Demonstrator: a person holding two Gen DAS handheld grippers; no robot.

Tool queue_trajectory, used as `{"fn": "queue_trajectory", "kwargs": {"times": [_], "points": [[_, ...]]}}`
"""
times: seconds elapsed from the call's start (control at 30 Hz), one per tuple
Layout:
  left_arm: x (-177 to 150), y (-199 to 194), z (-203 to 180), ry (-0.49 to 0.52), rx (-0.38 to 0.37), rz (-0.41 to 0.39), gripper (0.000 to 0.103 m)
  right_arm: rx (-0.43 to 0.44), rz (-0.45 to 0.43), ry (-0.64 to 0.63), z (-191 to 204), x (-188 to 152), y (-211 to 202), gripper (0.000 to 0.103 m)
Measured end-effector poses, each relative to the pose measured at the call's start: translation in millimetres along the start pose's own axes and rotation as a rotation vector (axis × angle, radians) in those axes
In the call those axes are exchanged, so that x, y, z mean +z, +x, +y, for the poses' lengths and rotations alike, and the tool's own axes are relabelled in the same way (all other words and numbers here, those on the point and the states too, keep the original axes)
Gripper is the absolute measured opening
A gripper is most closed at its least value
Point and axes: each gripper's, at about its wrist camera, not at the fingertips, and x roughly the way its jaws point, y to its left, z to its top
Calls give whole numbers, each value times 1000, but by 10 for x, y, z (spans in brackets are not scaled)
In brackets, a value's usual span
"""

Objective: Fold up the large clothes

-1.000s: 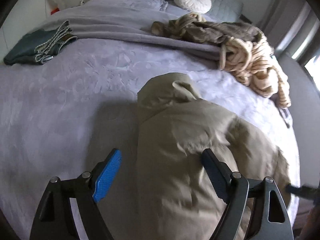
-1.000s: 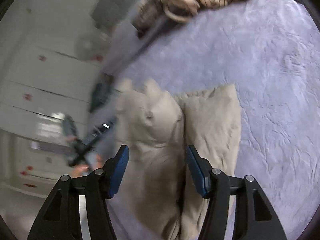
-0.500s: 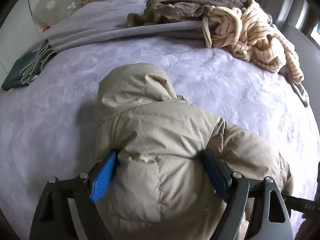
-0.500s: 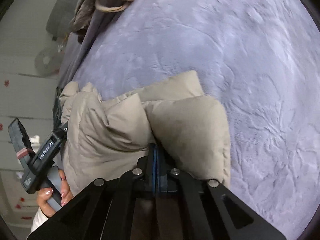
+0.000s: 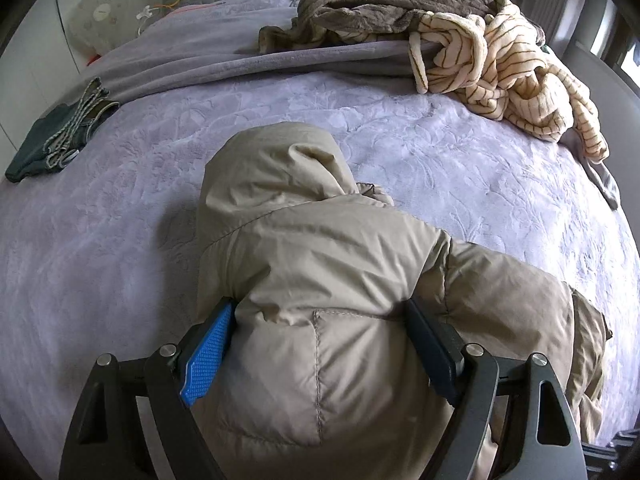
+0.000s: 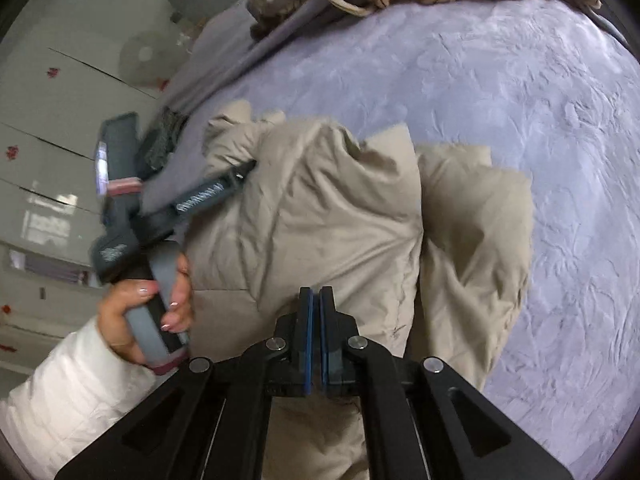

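Soft daylight, fisheye warp, slight blur.

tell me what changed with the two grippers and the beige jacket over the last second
The right gripper went from open fingers to shut, pinching a fold of the puffy beige hooded jacket. The left gripper moved in over the jacket, which now fills the gap between its wide fingers and touches both. The striped cream robe, folded dark green garment and lilac bedspread stayed put.

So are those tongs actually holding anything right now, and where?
The right tongs pinch the beige jacket at its lower body. The left tongs straddle its bulk, wide apart; grip unclear.
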Motion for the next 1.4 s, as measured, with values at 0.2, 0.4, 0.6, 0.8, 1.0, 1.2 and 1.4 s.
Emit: {"fn": "queue_trajectory", "kwargs": {"times": [0.2,0.4,0.6,0.8,1.0,1.2,1.4], "points": [[-12,-4,-2,4,13,-3,86,-57,-98,-13,146,372,57,3],[0,19,-24,-4,27,8,86,-121,-15,182,-401,612,555,0],[-46,-316,106,31,-7,13,86,-50,-11,224,-490,602,475,0],[-456,-814,431,44,-31,12,86,-42,-12,124,-236,364,25,3],[-1073,-857,424,59,-44,81,86,-64,23,-36,167,-187,-46,3],[-1240,-813,419,3,-29,108,87,-125,81,-15,79,-395,289,3],[-1269,-915,420,-6,-7,131,87,-128,69,-20,152,-366,70,3]]}}
